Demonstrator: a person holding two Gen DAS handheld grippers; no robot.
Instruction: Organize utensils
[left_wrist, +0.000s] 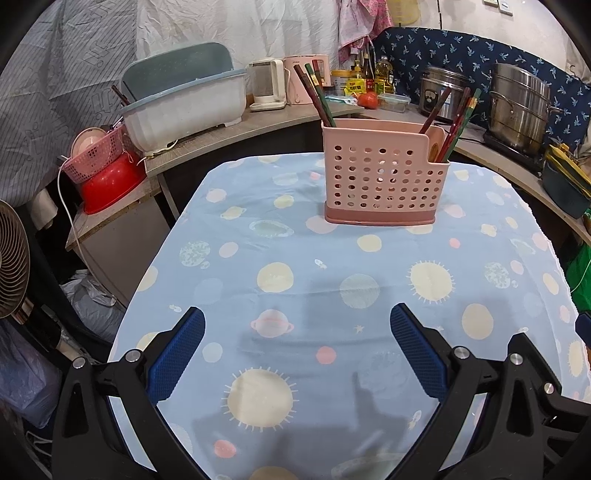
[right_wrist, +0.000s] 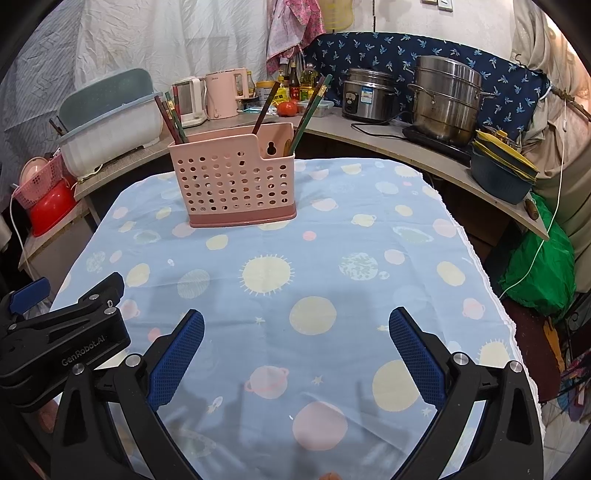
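Note:
A pink perforated utensil holder (left_wrist: 384, 177) stands upright on the far part of the table; it also shows in the right wrist view (right_wrist: 236, 181). Several chopsticks stand in its left end (left_wrist: 316, 98) and in its right compartment (left_wrist: 460, 122); in the right wrist view they show at the left (right_wrist: 170, 116) and right (right_wrist: 310, 107). My left gripper (left_wrist: 297, 349) is open and empty above the near tablecloth. My right gripper (right_wrist: 295, 350) is open and empty, beside the left one, whose black body (right_wrist: 59, 343) shows at its left.
The table wears a blue planet-print cloth (left_wrist: 295, 266). Behind it runs a curved counter (right_wrist: 388, 142) with a dish rack (left_wrist: 184, 107), kettles (left_wrist: 267, 85), bottles, a tomato (left_wrist: 368, 99), a rice cooker (right_wrist: 369, 94) and a steel pot (right_wrist: 447, 99). A fan (left_wrist: 13, 258) stands at the left.

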